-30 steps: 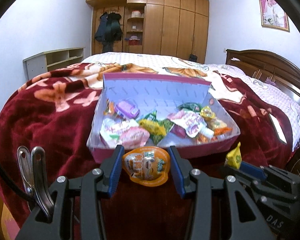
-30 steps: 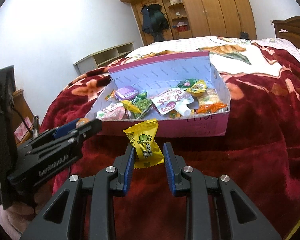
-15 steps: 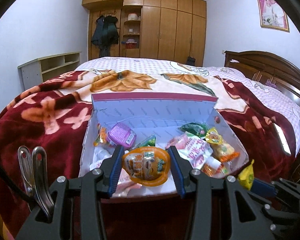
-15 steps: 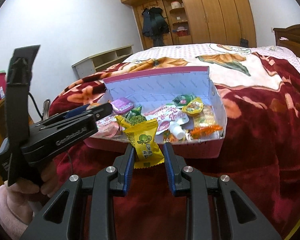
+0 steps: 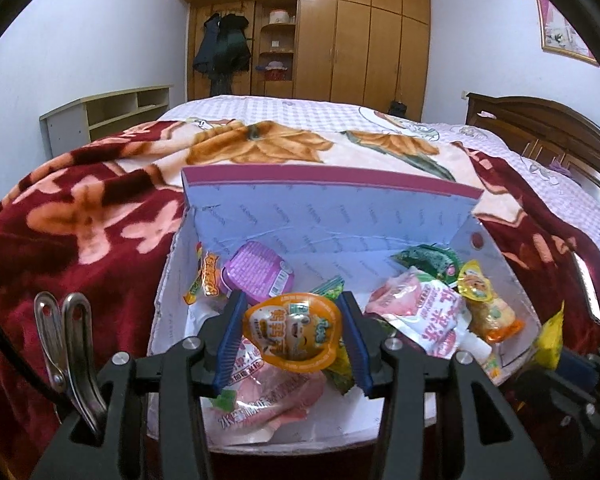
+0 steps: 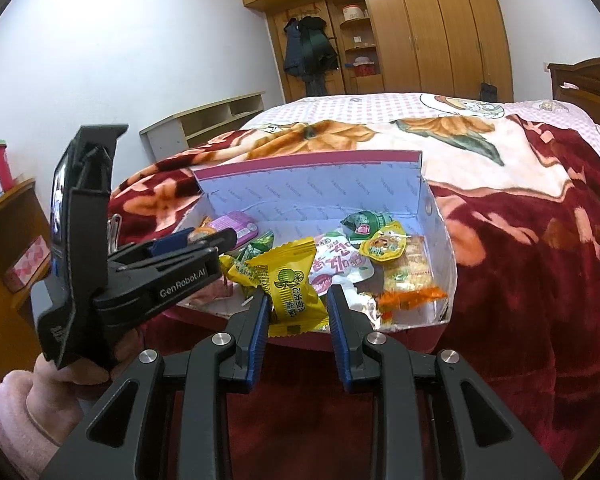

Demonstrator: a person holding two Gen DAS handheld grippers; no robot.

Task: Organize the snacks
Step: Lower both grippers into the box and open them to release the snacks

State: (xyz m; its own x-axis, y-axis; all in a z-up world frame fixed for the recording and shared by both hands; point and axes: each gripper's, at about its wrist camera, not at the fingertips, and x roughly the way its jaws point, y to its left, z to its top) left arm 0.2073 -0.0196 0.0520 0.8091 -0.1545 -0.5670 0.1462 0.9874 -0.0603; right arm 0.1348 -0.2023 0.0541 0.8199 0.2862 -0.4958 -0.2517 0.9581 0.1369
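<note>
Hovering now over the snack box (image 5: 380,236) rather than short of its near wall as a second earlier, the left gripper (image 5: 292,334) clamps an orange jelly cup (image 5: 292,332). Beside it, the right gripper (image 6: 296,304) pinches a yellow candy packet (image 6: 290,288) at the box's near edge. Inside lie a purple tub (image 5: 258,272), pink pouches and green packets. Beyond the box's raised flap, the blanket (image 6: 540,280) lies open.

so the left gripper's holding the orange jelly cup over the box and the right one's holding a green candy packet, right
Not quite. The right gripper holds a yellow candy packet, as the right wrist view shows. The left gripper does hold the orange jelly cup over the box.
</note>
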